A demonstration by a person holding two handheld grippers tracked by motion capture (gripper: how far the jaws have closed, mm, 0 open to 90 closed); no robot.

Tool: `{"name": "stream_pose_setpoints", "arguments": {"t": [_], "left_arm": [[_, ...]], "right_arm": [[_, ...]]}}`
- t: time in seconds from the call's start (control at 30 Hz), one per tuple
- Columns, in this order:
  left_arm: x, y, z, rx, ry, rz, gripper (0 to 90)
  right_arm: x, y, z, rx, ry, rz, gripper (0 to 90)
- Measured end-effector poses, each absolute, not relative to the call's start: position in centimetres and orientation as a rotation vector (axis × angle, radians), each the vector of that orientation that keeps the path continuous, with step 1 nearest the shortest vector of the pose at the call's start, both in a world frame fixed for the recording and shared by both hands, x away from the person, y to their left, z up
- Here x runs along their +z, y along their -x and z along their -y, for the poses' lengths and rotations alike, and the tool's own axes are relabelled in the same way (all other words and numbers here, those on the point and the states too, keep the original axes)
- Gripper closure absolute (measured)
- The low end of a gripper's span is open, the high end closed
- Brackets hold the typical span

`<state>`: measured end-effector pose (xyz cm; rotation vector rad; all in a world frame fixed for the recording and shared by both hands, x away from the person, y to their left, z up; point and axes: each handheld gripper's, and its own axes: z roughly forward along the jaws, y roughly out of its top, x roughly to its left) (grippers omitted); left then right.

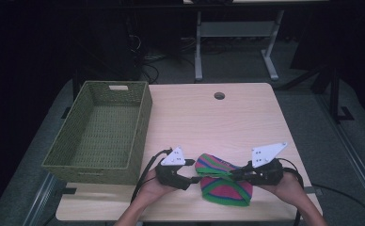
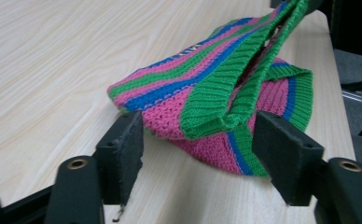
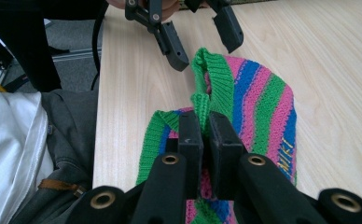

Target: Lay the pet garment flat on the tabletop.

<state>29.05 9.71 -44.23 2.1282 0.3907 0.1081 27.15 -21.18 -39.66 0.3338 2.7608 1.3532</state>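
**Striped knit hat pinched on one side, open jaws waiting on the other**

The wooden table [image 1: 227, 122] is the landmark here. At its left edge sits a green woven basket [image 1: 100, 132], empty inside as far as the high view shows. Near the table's front edge, between the two hands, lies the knit hat [image 1: 224, 181] — pink, blue and green stripes with a green ribbed band. Part of it rests flat on the table; the upper layer is lifted and folded over, so the band rises off the wood toward the right side.

The right gripper [image 3: 206, 135] has its jaws closed tight on that ribbed band, pinching a thin fold of fabric. The left gripper [image 2: 198, 140] stands wide apart, one jaw on each side of the hat's near end, holding nothing; the jaws sit close to the knit but I cannot tell whether they touch it.

As a judgement: the grip on the right is narrow — only a fold of stretchy rib — so a quick pull could let it slip out. If the left jaws close too low, they may catch both layers at once, or scrape the table instead of the cloth.
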Motion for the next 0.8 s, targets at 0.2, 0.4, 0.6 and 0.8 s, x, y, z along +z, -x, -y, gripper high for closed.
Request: {"name": "stream_pose_setpoints", "arguments": {"t": [0.2, 0.4, 0.6, 0.8], "left_arm": [[-44.5, -29.3, -8.9, 0.119, -2.159, -0.341, 48.1], [-45.0, -29.5, -8.3, 0.094, -2.168, -0.296, 69.8], [-44.9, -29.4, -8.3, 0.072, -2.165, -0.267, 84.0], [-44.4, -29.0, -8.6, 0.050, -2.169, -0.239, 85.6]], "right_arm": [[-39.3, -27.2, 21.6, 1.376, -0.341, -2.758, 84.4], [-39.3, -27.4, 21.8, 1.379, -0.341, -2.751, 84.5], [-39.3, -27.6, 22.1, 1.396, -0.362, -2.749, 84.4], [-39.7, -27.7, 22.5, 1.362, -0.397, -2.758, 84.7]]}}
